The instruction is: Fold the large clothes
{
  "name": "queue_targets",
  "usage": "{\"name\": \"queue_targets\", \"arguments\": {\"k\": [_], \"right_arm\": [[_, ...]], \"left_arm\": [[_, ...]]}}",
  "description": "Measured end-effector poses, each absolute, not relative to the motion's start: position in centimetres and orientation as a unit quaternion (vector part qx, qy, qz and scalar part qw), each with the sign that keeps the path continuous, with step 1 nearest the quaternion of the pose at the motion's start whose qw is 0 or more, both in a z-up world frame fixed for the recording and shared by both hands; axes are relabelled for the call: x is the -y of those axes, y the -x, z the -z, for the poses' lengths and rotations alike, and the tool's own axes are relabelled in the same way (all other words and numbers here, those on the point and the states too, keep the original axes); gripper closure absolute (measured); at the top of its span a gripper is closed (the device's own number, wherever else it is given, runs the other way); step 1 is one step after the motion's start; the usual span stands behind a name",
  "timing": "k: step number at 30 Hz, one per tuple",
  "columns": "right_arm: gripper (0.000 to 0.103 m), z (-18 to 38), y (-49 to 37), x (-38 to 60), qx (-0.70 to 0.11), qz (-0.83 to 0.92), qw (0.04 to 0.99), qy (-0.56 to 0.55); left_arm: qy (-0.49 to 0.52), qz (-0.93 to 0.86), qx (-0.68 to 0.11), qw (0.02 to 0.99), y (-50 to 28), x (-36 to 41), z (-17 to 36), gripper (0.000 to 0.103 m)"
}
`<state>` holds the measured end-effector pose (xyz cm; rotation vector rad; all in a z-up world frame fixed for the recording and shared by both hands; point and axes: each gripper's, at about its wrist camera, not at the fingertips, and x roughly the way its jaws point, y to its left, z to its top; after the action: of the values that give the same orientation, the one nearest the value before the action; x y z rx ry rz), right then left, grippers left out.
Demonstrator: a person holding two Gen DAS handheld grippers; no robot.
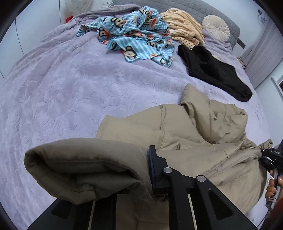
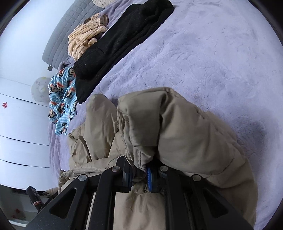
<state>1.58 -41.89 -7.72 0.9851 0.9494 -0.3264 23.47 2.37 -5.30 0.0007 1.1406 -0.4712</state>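
Note:
A tan puffer jacket point(image 1: 203, 131) lies crumpled on the lilac bedspread point(image 1: 70, 92). My left gripper point(image 1: 141, 169) is shut on a padded fold of the jacket, which drapes over and hides its left finger. The right gripper shows at the right edge of the left wrist view point(image 1: 270, 157), at the jacket's far side. In the right wrist view my right gripper point(image 2: 139, 175) is shut on a seamed edge of the jacket point(image 2: 185, 134), lifted off the bedspread point(image 2: 212, 53).
A black garment point(image 1: 215, 70), a blue monkey-print garment point(image 1: 138, 35) and a cream striped one point(image 1: 184, 26) lie further up the bed near a round cushion point(image 1: 215, 25) and grey headboard point(image 1: 194, 7). White drawers point(image 2: 19, 123) stand beside the bed.

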Motion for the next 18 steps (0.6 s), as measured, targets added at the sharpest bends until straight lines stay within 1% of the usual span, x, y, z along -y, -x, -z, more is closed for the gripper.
{"name": "queue_targets", "arguments": {"k": [2, 3, 4, 5, 6, 9, 10, 11, 12, 13, 15, 18], "right_arm": [[0.087, 6.5, -1.3, 41.9, -0.440, 0.145, 0.769, -0.441], [0.076, 5.8, -1.1, 41.8, -0.438, 0.143, 0.773, -0.437], [0.053, 5.1, -1.1, 41.5, -0.434, 0.143, 0.777, -0.434], [0.037, 4.2, -0.8, 41.3, -0.427, 0.144, 0.783, -0.429], [0.018, 3.2, -0.3, 40.9, -0.415, 0.144, 0.793, -0.422], [0.019, 1.0, 0.4, 39.1, -0.406, 0.124, 0.818, -0.388], [0.022, 0.8, 0.4, 38.4, -0.411, 0.116, 0.822, -0.377], [0.024, 0.8, 0.3, 37.7, -0.419, 0.107, 0.825, -0.364], [0.031, 1.1, 0.0, 36.9, -0.434, 0.099, 0.825, -0.349], [0.037, 1.4, -0.2, 36.4, -0.444, 0.093, 0.824, -0.340], [0.042, 2.8, -0.5, 35.8, -0.465, 0.090, 0.816, -0.331], [0.043, 4.2, -0.2, 35.6, -0.474, 0.089, 0.803, -0.351]], "left_arm": [[0.008, 0.237, -0.527, 0.816, -22.7, -3.4, 3.9, 0.086], [0.007, 0.241, -0.525, 0.816, -22.5, -3.6, 3.4, 0.085], [0.005, 0.244, -0.524, 0.816, -22.2, -3.8, 3.1, 0.085], [0.001, 0.246, -0.522, 0.816, -22.0, -3.8, 2.8, 0.085], [-0.005, 0.248, -0.520, 0.817, -21.8, -3.8, 2.5, 0.085], [0.002, 0.253, -0.519, 0.817, -21.6, -3.9, 1.8, 0.085], [0.014, 0.257, -0.517, 0.817, -21.8, -4.1, 1.6, 0.085], [0.023, 0.263, -0.513, 0.817, -21.9, -4.2, 1.6, 0.074], [0.027, 0.268, -0.513, 0.815, -22.0, -4.2, 1.8, 0.056], [0.025, 0.260, -0.516, 0.816, -22.1, -4.1, 2.0, 0.002], [0.001, 0.225, -0.502, 0.835, -21.6, -3.8, 2.1, 0.001], [-0.031, 0.209, -0.495, 0.843, -21.2, -3.4, 2.1, 0.001]]}}
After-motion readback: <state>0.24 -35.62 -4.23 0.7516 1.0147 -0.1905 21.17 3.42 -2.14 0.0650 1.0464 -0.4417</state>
